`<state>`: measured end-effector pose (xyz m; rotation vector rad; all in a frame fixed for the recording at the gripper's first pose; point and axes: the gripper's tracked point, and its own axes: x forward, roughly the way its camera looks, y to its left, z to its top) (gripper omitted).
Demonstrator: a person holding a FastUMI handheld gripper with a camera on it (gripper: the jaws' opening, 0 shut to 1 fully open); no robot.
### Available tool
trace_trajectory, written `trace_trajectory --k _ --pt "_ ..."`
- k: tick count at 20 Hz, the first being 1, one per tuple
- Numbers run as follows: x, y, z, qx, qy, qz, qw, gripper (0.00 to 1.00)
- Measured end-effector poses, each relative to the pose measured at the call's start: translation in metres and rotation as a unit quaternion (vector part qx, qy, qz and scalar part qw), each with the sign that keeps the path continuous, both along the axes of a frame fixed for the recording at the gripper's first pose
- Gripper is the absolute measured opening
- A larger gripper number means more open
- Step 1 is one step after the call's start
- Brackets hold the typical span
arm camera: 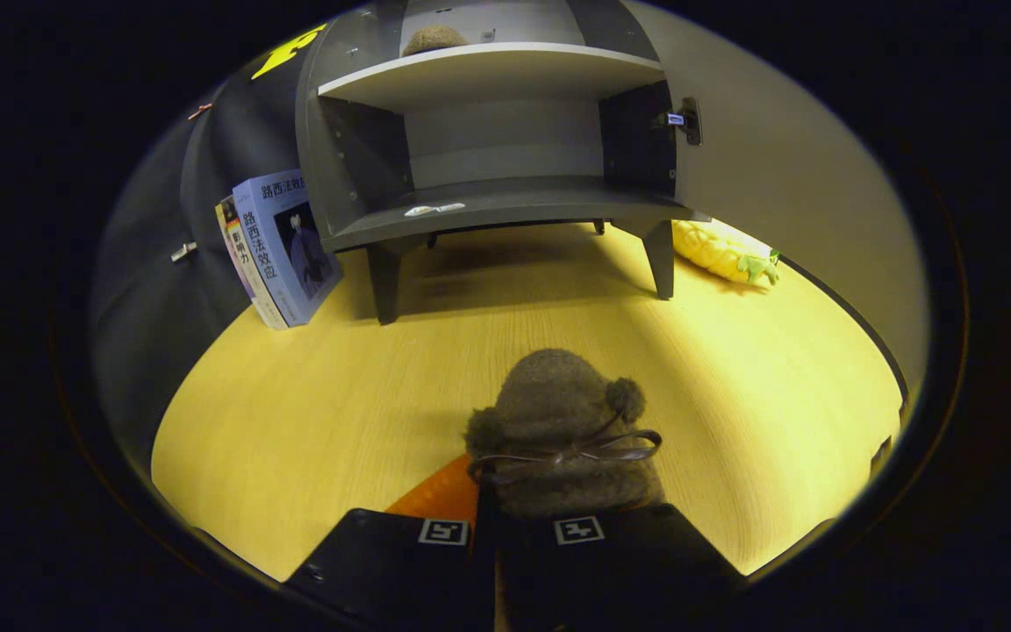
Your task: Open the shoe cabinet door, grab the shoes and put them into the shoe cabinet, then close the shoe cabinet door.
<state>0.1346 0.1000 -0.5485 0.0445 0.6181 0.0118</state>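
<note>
A fuzzy brown shoe (558,421) with pom-poms and a thin ribbon bow sits right at my fingers, its rear end caught between them. My gripper (498,531) is shut on it, above the yellow wooden table (312,412). Beyond the shoe stands the grey shoe cabinet (488,140) on short legs, its door (786,184) swung wide open to the right. The lower shelf (514,200) holds only a small white scrap. A second brown shoe (433,39) rests on the upper shelf (488,75).
Two books (282,250) lean against the cabinet's left side. A yellow pineapple toy (720,253) lies on the table behind the cabinet's right leg, near the open door. Bare tabletop stretches between the held shoe and the cabinet.
</note>
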Motion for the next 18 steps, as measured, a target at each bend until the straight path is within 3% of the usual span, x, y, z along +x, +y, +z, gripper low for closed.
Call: trace_trajectory --k 1,2,5,13,18 --pt "0.002 -0.003 0.004 -0.007 -0.004 -0.004 1.000 0.21" --pt "0.001 -0.003 0.010 -0.007 -0.008 0.000 1.000 0.07" --pt "0.003 -0.002 0.043 0.006 -0.022 0.002 1.000 0.07" --pt "0.019 -0.014 0.196 0.014 -0.051 -0.003 0.999 0.07" --pt "0.043 -0.006 0.277 0.014 -0.056 0.031 0.998 0.07"
